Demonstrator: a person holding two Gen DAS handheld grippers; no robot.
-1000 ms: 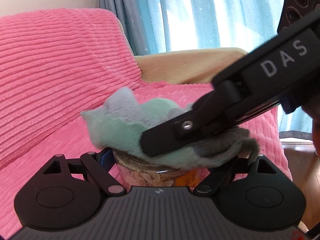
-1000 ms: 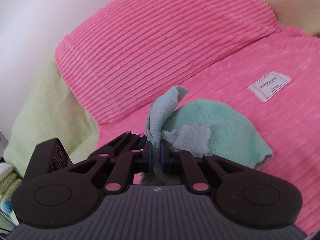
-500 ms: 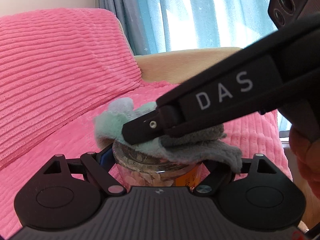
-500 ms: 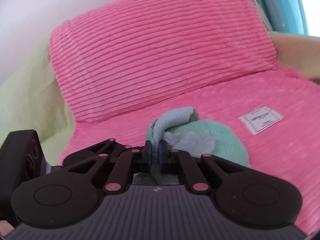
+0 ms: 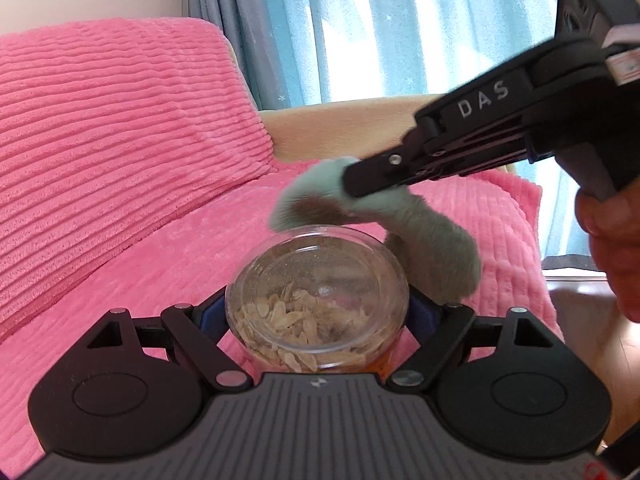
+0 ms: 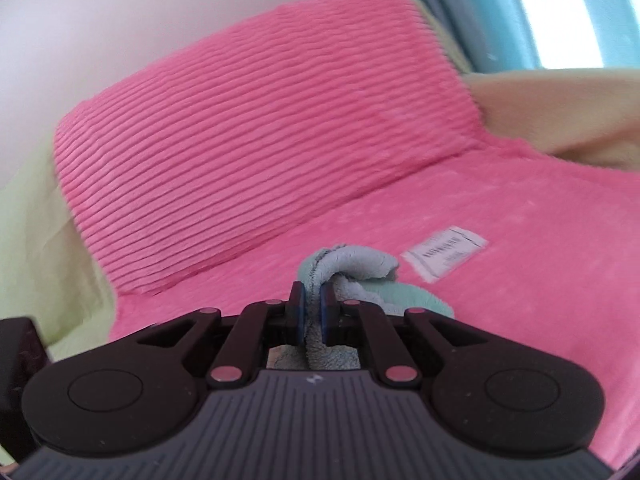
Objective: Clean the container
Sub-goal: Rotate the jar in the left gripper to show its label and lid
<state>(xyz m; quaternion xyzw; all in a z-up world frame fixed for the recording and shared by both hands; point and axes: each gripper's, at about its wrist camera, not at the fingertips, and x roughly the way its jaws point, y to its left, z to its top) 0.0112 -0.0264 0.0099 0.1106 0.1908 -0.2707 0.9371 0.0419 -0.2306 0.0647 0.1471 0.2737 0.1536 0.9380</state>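
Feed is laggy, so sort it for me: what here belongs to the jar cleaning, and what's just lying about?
Job:
clear jar, clamped in left gripper
green-grey cloth, pinched in right gripper

Lying about:
pink ribbed cushion
pink blanket
white label
blue curtain

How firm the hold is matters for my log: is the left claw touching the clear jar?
Touching. The left wrist view shows the left claw with its blue pads pressed against both sides of the clear jar, with no gap visible.

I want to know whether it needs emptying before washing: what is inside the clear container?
Pale, flaky dried pieces lie heaped inside the container. The left gripper hides its lower part, so how deep they go cannot be seen.
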